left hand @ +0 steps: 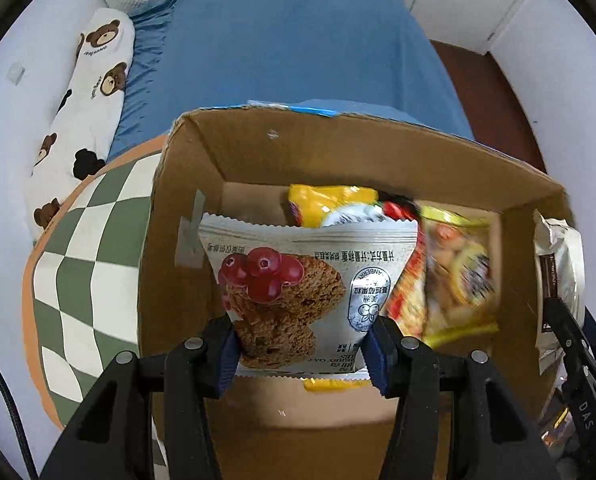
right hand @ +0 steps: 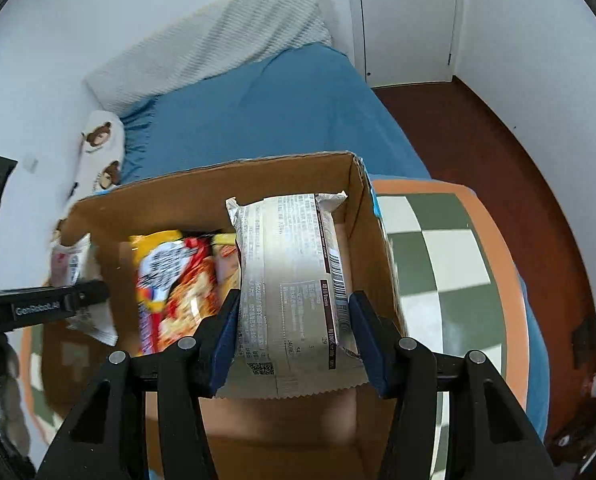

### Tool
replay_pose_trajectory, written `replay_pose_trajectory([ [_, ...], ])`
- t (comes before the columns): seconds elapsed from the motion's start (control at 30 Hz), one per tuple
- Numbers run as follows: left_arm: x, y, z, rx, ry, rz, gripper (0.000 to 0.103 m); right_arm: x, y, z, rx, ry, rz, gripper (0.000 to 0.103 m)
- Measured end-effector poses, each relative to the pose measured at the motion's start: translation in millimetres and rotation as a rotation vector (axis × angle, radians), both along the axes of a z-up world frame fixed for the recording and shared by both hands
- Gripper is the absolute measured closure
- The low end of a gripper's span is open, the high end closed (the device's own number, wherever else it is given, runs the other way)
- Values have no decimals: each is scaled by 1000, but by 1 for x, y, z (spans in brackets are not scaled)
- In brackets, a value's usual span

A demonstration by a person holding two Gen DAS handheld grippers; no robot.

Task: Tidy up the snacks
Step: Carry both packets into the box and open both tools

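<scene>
Over the cardboard box point(left hand: 258, 152), the oat cookie packet point(left hand: 298, 292) is clamped in the left tongs point(left hand: 300, 354), the silver packet point(right hand: 294, 280) in the right tongs point(right hand: 294, 344); each should be lowered clear of the walls before release.

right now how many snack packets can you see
4, maybe more hidden beneath: a cranberry oat packet in the left gripper, a silver packet in the right gripper, and a yellow packet and an orange packet in the box.
</scene>
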State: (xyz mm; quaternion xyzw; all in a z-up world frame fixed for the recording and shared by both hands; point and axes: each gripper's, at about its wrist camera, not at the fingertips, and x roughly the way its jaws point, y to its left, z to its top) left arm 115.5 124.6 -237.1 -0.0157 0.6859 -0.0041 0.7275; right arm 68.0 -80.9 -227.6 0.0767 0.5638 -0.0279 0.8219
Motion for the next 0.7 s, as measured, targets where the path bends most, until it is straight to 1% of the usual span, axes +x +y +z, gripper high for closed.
replay_pose_trajectory([
  [0.07,8,2,-11,-14,29,-5,53,12,-2,-16,14,49,-2,44],
  [0.1,12,3,-15,-25,36,0,50,16,-4,-23,25,75,-13,40],
  [0.13,14,5,-17,-32,35,5,40,19,-5,-27,15,81,-24,31],
  [0.17,15,7,-19,-35,48,24,25,17,-5,-29,15,81,-19,27],
  [0.2,15,8,-21,-33,44,28,19,16,-5,-31,21,86,-18,24],
  [0.27,14,10,-20,-36,31,32,19,15,-4,-31,20,88,-19,23],
  [0.37,11,12,-23,-54,40,43,19,15,-2,-36,11,100,-13,22],
  [0.4,9,12,-22,-45,40,42,19,15,-1,-36,9,101,-13,22],
  [0.47,4,10,-20,-49,33,35,19,13,0,-36,9,104,-14,22],
  [0.57,-12,3,-11,-57,10,31,19,6,1,-31,11,110,-16,22],
  [0.7,-33,-5,3,-43,-39,16,19,-7,7,-23,13,112,-2,22],
])
